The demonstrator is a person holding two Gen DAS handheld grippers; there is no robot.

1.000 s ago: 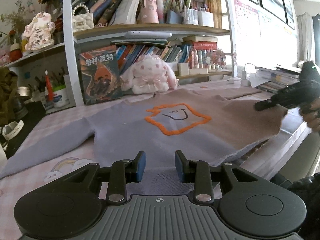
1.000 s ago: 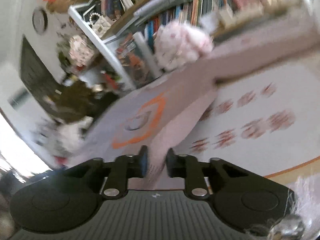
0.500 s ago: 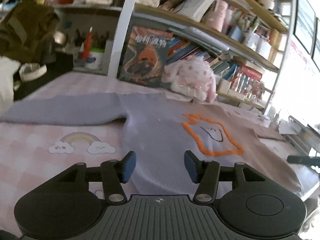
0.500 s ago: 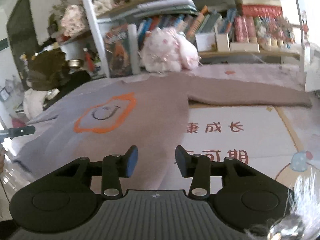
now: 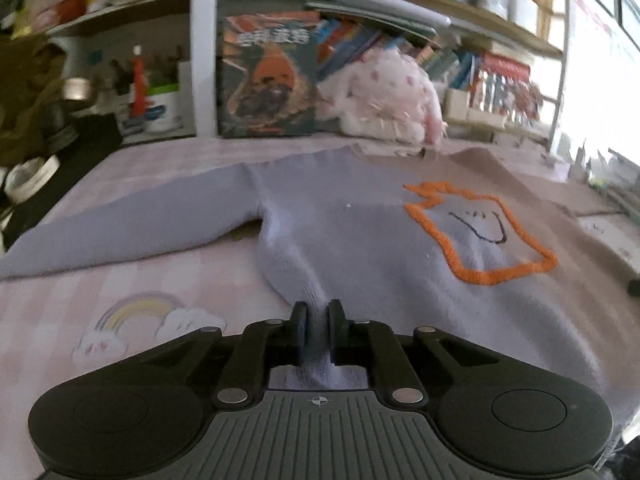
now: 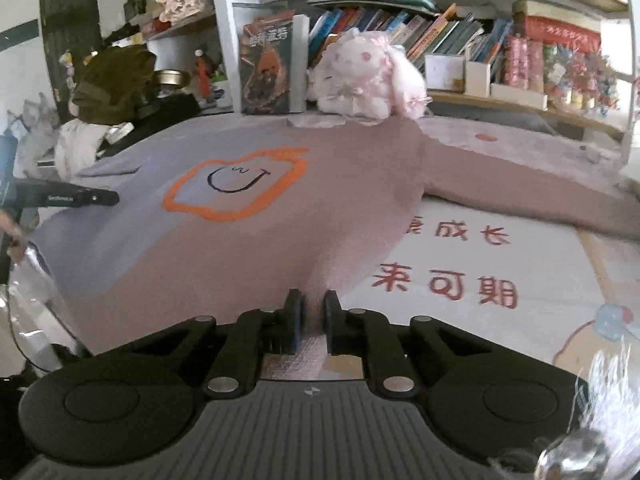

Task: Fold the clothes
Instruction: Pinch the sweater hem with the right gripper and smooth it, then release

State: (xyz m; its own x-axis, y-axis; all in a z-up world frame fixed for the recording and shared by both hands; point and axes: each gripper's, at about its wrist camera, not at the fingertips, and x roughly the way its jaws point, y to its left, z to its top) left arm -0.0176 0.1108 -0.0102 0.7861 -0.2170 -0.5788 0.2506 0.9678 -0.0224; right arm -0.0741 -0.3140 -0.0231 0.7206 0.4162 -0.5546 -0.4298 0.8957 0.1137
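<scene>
A lilac-and-tan sweater (image 5: 360, 240) with an orange-outlined smiley patch (image 5: 476, 232) lies spread flat on the table, sleeves out to both sides. My left gripper (image 5: 318, 324) is shut on the sweater's hem at its lilac left corner. My right gripper (image 6: 312, 316) is shut on the hem at the tan right corner of the sweater (image 6: 280, 232). The left gripper's finger (image 6: 80, 198) shows at the left edge of the right wrist view.
The table carries a pink checked mat with a rainbow print (image 5: 136, 316) and a white mat with red characters (image 6: 444, 284). A pink plush rabbit (image 6: 364, 76) and a bookshelf (image 6: 440, 32) stand behind. Clutter and a brown bag (image 6: 116, 84) sit at the left.
Both grippers were open above the hem half a second ago. Both have moved down to the near edge of the sweater and shut on its two bottom corners.
</scene>
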